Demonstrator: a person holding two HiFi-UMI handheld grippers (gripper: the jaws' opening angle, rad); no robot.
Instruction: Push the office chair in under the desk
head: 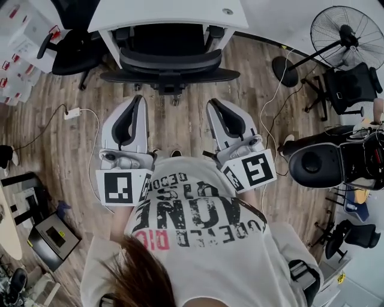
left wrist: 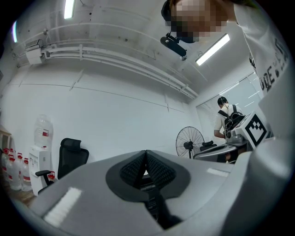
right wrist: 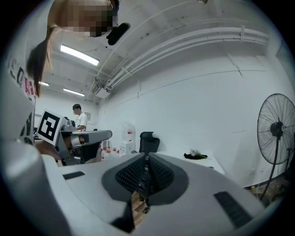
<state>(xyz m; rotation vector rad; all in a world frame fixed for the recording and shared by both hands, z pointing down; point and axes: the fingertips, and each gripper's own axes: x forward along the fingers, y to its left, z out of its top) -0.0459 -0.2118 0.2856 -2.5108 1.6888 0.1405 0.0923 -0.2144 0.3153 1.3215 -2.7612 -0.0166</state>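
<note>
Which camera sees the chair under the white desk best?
The head view: the office chair shows from above, partly under the desk. Both gripper views barely show it; their own shut fingers block it.

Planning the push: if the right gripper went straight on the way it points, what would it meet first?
Most likely the back of the office chair, which lies across the line of the right gripper, before the desk. Height is unclear from above, so it could pass over.

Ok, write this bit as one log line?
black office chair: tucked under white desk | left gripper: shut, empty, off chair | right gripper: shut, empty, off chair
</note>
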